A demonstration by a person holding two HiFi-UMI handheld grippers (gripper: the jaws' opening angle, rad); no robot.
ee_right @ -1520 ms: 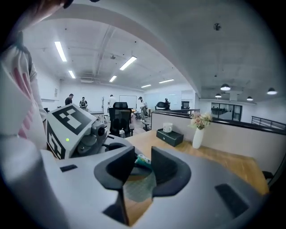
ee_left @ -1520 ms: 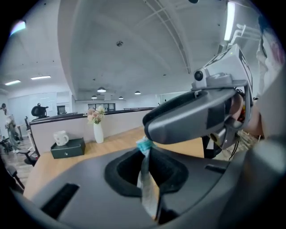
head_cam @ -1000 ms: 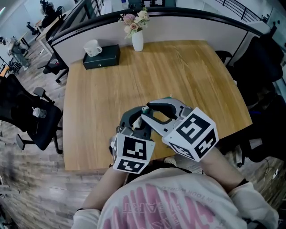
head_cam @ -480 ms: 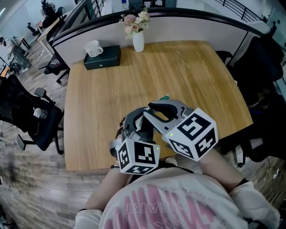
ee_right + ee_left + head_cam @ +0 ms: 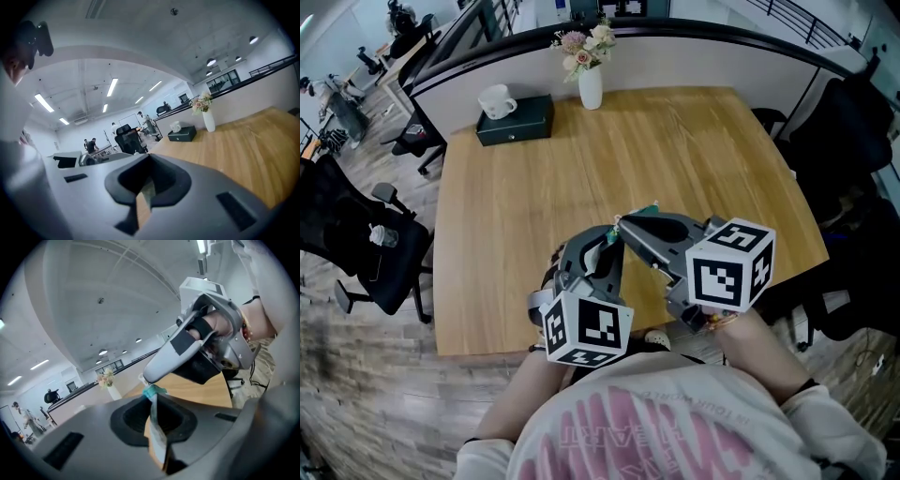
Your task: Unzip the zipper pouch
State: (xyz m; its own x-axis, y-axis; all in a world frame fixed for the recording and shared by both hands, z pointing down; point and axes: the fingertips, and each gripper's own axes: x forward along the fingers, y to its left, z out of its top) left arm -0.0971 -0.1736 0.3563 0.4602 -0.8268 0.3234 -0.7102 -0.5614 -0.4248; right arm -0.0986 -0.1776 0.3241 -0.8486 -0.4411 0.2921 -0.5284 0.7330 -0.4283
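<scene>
The zipper pouch shows as a thin pale edge standing upright between my left gripper's jaws, which are shut on it. At its top end sits a teal zipper pull. My right gripper reaches in from the right, and its jaws have just been closing onto that teal pull. In the head view both grippers meet over the table's near edge: the left gripper points away from me and the right gripper points left. The grippers hide most of the pouch there.
On the wooden table, a white vase of flowers and a dark box with a white cup stand at the far edge. Black office chairs stand left of the table, and a dark chair stands to the right.
The right gripper's jaws, open a second ago, are now shut at the pouch's top end, and its marker cube has rolled. The left gripper rolled a little and stayed in place.
</scene>
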